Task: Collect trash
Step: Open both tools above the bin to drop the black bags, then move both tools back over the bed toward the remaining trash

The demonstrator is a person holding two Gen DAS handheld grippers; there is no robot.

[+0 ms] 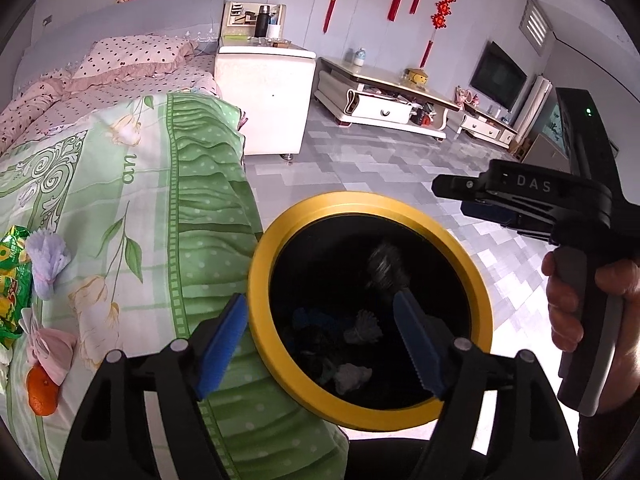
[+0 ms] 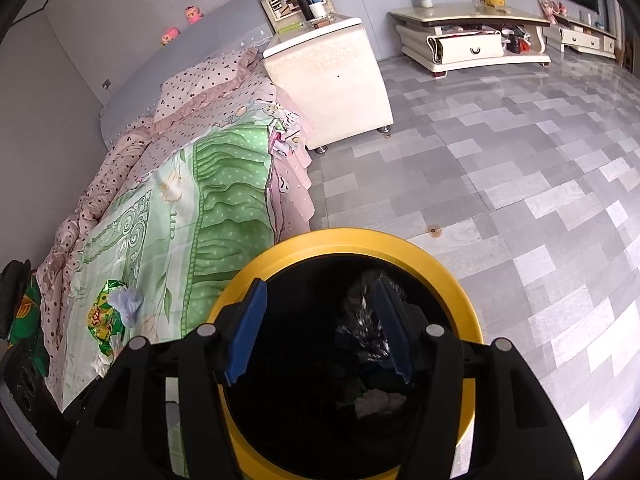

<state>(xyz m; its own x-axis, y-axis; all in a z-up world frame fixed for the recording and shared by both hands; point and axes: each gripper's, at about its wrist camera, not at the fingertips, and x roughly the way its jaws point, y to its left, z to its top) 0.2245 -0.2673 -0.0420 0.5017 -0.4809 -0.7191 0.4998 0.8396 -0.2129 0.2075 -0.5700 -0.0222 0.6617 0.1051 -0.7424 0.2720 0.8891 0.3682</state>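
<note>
Both the left gripper (image 1: 320, 344) and right gripper (image 2: 320, 332) hang open over the round yellow-rimmed black bin (image 1: 472, 280), which already holds crumpled scraps. A green foil wrapper (image 1: 12, 280), lilac tissue (image 1: 48, 260) and pink tissue (image 1: 56, 348) remain near the green bedspread's (image 1: 160, 220) edge.

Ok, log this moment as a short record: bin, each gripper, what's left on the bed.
bin: yellow-rimmed trash bin on the floor beside the bed
bin contents: crumpled tissues; a blurred dark wrapper at the opening
left gripper: open over the bin, nothing between the pads
right gripper: open over the bin, crinkled dark wrapper beside its right finger
left on bed: green snack bag, lilac tissue, pink tissue, orange
</note>
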